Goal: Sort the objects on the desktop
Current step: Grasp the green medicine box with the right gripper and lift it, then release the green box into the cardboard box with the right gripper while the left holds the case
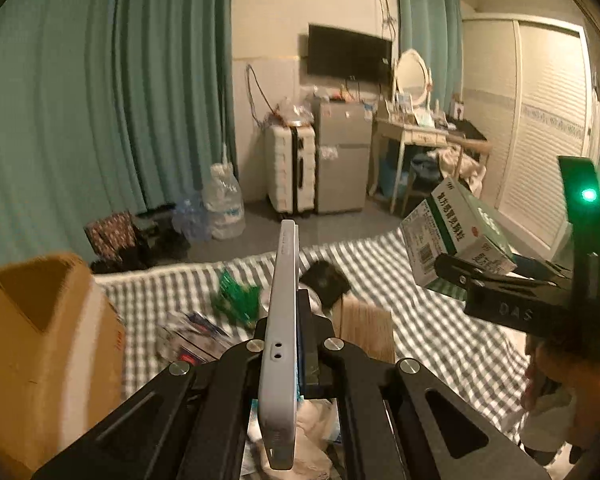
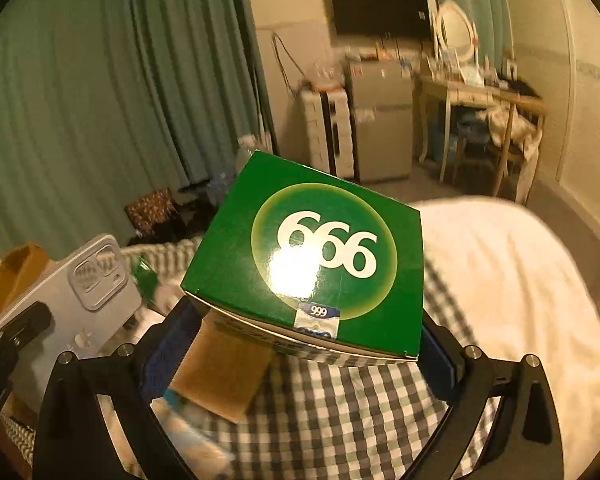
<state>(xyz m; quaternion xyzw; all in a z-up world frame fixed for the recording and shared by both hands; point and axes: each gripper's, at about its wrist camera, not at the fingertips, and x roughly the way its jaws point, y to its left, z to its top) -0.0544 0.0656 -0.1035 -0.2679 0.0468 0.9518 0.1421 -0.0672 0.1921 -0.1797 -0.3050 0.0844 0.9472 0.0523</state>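
My left gripper (image 1: 290, 344) is shut on a white phone (image 1: 281, 320) held on edge, its length running away from the camera. In the right wrist view the same phone (image 2: 80, 300) shows its back and camera bump at the left. My right gripper (image 2: 300, 344) is shut on a green and white medicine box (image 2: 312, 256) marked 999, held above the checked bedspread (image 2: 340, 412). From the left wrist view that box (image 1: 456, 232) hangs at the right in the black jaws, with a hand (image 1: 560, 364) on the handle.
An open cardboard box (image 1: 40, 344) stands at the left. On the checked cover (image 1: 440, 328) lie a green packet (image 1: 236, 296), a dark object (image 1: 326, 280), a wooden block (image 1: 366, 328) and printed packets (image 1: 192, 340). A white blanket (image 2: 508, 280) lies right. Suitcase, fridge and dressing table stand far off.
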